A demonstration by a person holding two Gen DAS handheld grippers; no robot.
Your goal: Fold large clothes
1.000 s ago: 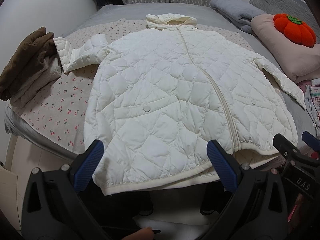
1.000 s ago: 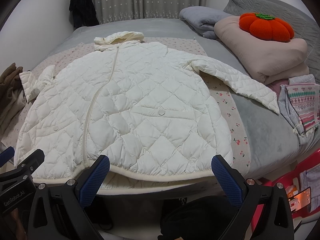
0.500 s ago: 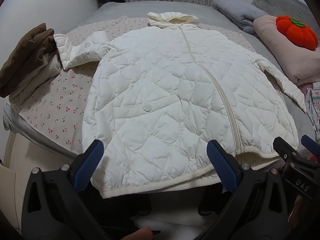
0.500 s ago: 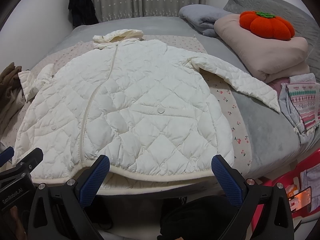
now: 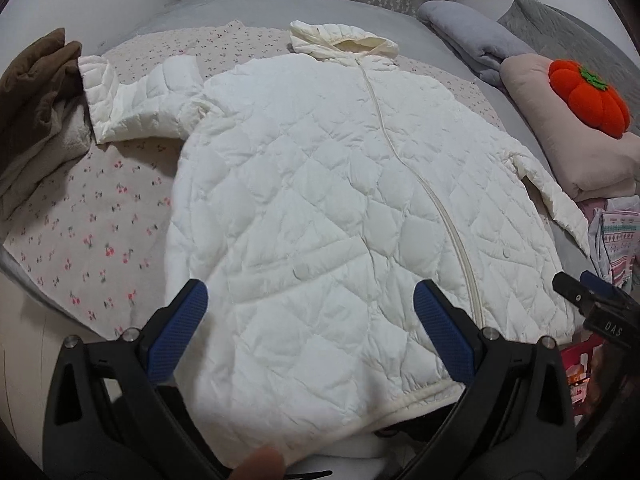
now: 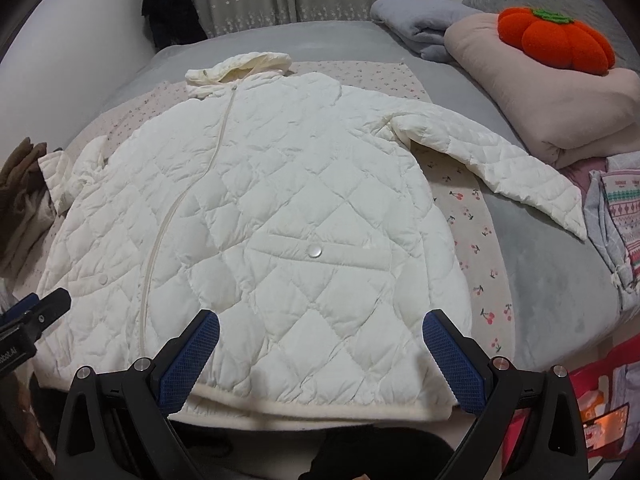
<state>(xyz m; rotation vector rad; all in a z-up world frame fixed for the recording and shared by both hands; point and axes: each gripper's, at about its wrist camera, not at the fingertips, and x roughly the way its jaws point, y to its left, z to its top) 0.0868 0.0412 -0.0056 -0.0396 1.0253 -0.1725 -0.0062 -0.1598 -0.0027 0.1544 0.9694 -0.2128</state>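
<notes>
The white quilted jacket [image 6: 256, 240] lay zipped and face-up on the bed [image 6: 532, 280], both sleeves out, with the left claw [image 5: 308, 324] and right claw [image 6: 320, 356] wide open, empty, above its hem — it looked light, puffy and slippery, best pinched at hem or cuff.

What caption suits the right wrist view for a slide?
Open right gripper above the hem of a white quilted hooded jacket spread flat on a grey bed.
</notes>
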